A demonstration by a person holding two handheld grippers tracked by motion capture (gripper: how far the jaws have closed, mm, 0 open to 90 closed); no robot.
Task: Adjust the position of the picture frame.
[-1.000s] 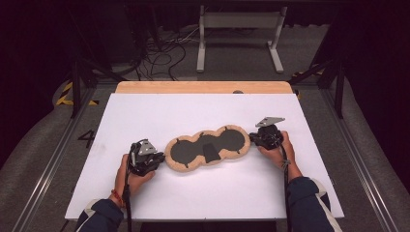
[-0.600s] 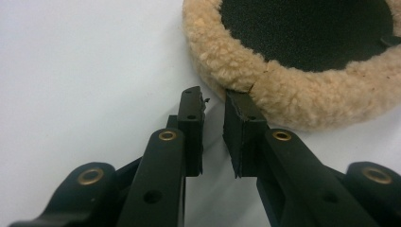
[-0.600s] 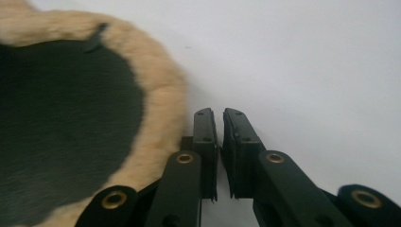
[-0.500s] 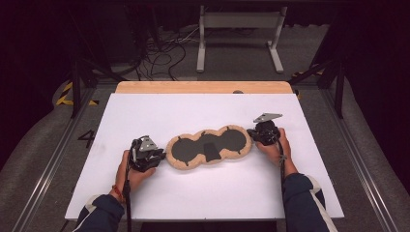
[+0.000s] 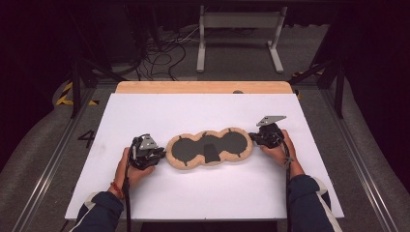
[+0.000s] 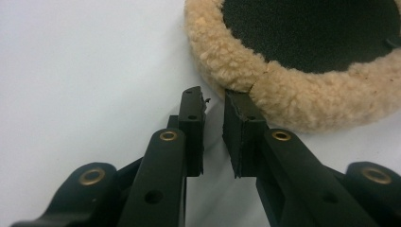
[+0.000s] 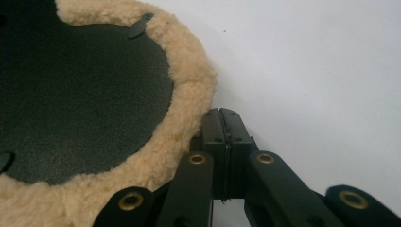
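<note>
A peanut-shaped pad (image 5: pixel 210 147) with a black face and a tan fleece rim lies flat in the middle of the white board (image 5: pixel 193 111). My left gripper (image 5: pixel 162 153) sits at its left end. In the left gripper view the left gripper (image 6: pixel 214 101) stands slightly open with nothing in the narrow gap, and one fingertip touches the fleece rim (image 6: pixel 293 94). My right gripper (image 5: pixel 252 137) is at the pad's right end. In the right gripper view the right gripper (image 7: pixel 221 113) is shut on nothing, right beside the fleece rim (image 7: pixel 189 104).
A wooden strip (image 5: pixel 203 87) runs along the board's far edge. Beyond it on the floor are a white metal stand (image 5: pixel 239 34) and loose cables (image 5: pixel 159 53). Metal rails (image 5: pixel 53 159) flank the board on both sides.
Both hands have shifted only slightly, staying at the two ends of the pad. The pad lies where it did.
</note>
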